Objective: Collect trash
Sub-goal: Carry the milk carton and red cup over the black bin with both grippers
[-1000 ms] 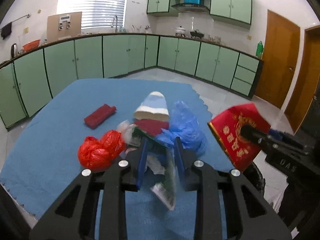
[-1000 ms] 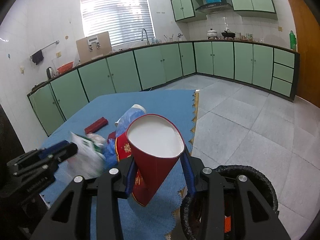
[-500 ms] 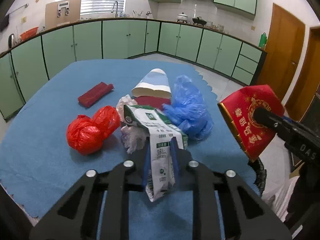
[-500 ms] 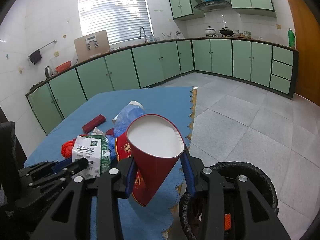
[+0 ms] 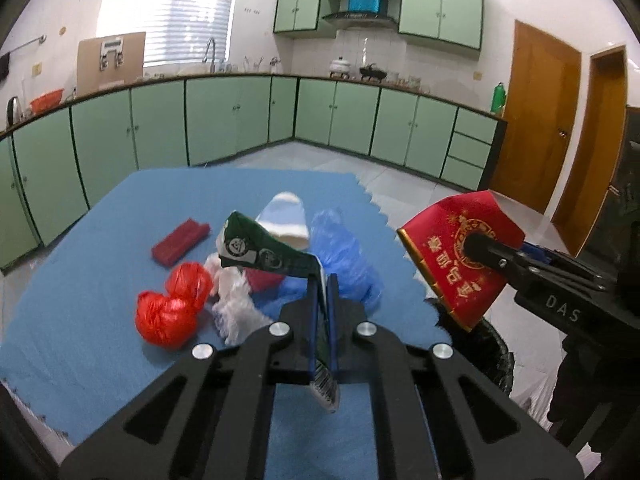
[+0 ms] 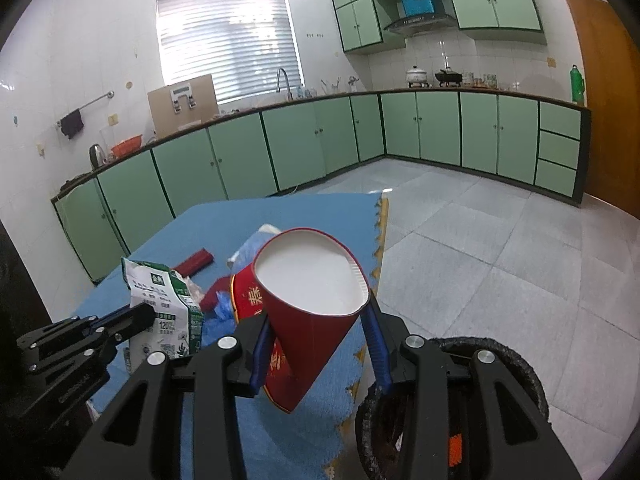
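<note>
My left gripper (image 5: 323,292) is shut on a green and white snack wrapper (image 5: 264,252) and holds it above the blue table mat (image 5: 92,260); the wrapper also shows in the right wrist view (image 6: 164,300). My right gripper (image 6: 316,320) is shut on a crushed red paper cup (image 6: 308,296), held over the table's right edge, beside a black-lined trash bin (image 6: 492,364). The cup shows at the right of the left wrist view (image 5: 460,256). On the mat lie a red plastic bag (image 5: 172,304), a blue plastic bag (image 5: 344,256), a white crumpled bag (image 5: 232,304), a blue-white paper cup (image 5: 286,220) and a red box (image 5: 180,240).
The bin (image 5: 488,344) stands on the tiled floor at the table's right edge. Green cabinets (image 5: 224,120) run along the far walls. Wooden doors (image 5: 536,120) are at the right.
My left gripper has closed on the wrapper and lifted it off the pile; the wrapper has turned edge-on between the fingers. My right gripper with the cup has held almost still.
</note>
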Action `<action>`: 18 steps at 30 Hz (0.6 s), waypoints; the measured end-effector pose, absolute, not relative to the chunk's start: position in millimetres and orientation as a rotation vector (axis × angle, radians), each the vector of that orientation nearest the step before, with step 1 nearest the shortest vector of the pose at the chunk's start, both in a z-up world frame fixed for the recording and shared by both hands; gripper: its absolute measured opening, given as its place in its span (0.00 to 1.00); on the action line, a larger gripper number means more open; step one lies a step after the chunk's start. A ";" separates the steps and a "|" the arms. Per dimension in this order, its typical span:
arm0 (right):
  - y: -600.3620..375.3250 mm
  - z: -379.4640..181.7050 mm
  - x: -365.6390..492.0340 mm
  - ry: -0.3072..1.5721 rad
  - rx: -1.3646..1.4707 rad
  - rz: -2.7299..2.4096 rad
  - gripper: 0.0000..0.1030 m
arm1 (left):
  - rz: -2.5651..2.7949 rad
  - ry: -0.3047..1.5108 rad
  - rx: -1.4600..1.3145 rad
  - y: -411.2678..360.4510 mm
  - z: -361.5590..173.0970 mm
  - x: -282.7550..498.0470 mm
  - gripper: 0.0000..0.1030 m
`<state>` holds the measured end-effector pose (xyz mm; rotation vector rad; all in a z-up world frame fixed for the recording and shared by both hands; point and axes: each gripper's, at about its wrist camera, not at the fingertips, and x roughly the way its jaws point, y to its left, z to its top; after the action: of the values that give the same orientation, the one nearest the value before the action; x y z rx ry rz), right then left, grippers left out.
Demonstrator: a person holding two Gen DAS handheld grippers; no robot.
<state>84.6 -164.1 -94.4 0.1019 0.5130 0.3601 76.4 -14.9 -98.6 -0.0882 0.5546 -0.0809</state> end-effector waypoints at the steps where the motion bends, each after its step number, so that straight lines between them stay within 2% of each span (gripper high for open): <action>1: -164.8 -92.3 83.3 0.506 0.102 0.360 0.40 | -0.090 0.546 -0.088 -16.4 -95.1 75.6 0.03; 18: -198.5 -63.5 55.5 0.450 0.104 0.275 0.40 | -0.191 0.481 -0.061 -50.7 -73.1 77.0 0.03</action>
<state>55.5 -198.5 -63.5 0.1036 0.4496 0.2750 77.0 -50.7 -73.1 -0.0612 0.4810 -0.1906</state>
